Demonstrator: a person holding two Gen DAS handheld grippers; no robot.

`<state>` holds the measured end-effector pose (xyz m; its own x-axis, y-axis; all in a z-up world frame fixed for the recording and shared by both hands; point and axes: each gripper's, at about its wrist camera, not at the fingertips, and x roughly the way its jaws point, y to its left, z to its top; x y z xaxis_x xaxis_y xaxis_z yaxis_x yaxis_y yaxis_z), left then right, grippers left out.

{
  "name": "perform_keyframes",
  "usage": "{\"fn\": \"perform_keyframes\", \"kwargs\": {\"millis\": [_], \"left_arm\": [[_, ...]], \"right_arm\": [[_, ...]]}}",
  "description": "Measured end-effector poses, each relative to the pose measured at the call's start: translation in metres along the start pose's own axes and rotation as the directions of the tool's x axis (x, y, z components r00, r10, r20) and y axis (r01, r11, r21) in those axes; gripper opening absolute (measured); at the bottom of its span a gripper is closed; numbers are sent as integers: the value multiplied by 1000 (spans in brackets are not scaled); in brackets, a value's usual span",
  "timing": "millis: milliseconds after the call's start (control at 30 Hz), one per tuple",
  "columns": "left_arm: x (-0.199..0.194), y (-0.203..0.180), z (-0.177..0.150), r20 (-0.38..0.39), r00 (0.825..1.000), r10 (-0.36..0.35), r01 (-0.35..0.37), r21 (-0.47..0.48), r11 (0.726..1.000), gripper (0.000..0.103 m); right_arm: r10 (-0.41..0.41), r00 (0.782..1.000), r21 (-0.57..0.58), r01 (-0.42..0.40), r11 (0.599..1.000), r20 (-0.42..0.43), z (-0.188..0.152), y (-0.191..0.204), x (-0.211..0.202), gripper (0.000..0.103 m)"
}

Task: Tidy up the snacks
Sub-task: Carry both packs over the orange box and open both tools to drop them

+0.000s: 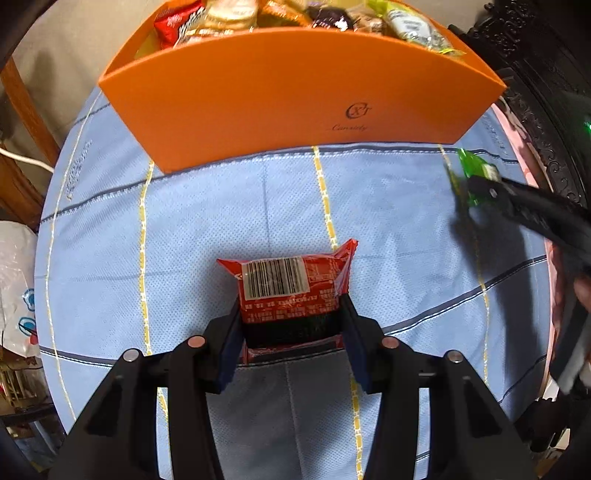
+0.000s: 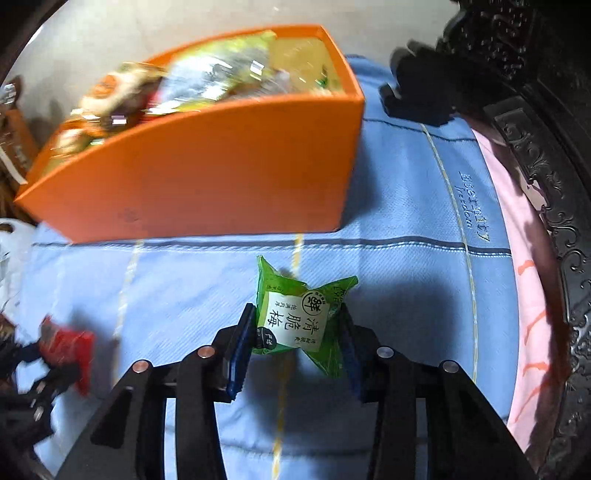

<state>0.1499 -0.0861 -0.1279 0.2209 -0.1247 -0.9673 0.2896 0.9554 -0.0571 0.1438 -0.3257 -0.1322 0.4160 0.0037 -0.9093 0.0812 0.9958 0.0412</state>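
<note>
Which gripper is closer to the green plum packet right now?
Right. The right gripper has its fingers closed on the green plum packet. The left gripper is off to the side, clamping the red snack packet.

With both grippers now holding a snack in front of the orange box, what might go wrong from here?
The box is already heaped, so new packets could slide off the pile. The right gripper pinches the puffy green plum packet, which may slip or twist. The left gripper grips the red packet by its rear end only, so it might droop.

Snacks (image 1: 236, 14) in box (image 1: 295, 92) on cloth (image 1: 388, 206)
</note>
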Motion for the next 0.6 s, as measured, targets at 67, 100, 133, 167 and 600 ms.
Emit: {"fn": "perform_keyframes", "kwargs": {"millis": [67, 100, 133, 167, 600], "left_arm": [[-9, -3, 1, 19, 1000, 2, -2, 8, 1000, 47], [-14, -3, 2, 29, 1000, 5, -6, 11, 1000, 47], [-20, -6, 5, 45, 999, 6, -6, 16, 1000, 47], [-26, -7, 5, 55, 998, 5, -6, 19, 1000, 47], [-103, 8, 70, 223, 974, 48, -51, 8, 999, 47]], "right_arm": [[37, 999, -21, -36, 999, 21, -7, 6, -18, 43], [51, 998, -35, -50, 998, 35, -9, 10, -28, 43], [64, 997, -47, -61, 997, 48, -10, 13, -36, 43], [75, 995, -59, -71, 996, 62, -9, 17, -45, 43], [143, 957, -148, -108, 983, 252, 54, 47, -117, 43]]}}
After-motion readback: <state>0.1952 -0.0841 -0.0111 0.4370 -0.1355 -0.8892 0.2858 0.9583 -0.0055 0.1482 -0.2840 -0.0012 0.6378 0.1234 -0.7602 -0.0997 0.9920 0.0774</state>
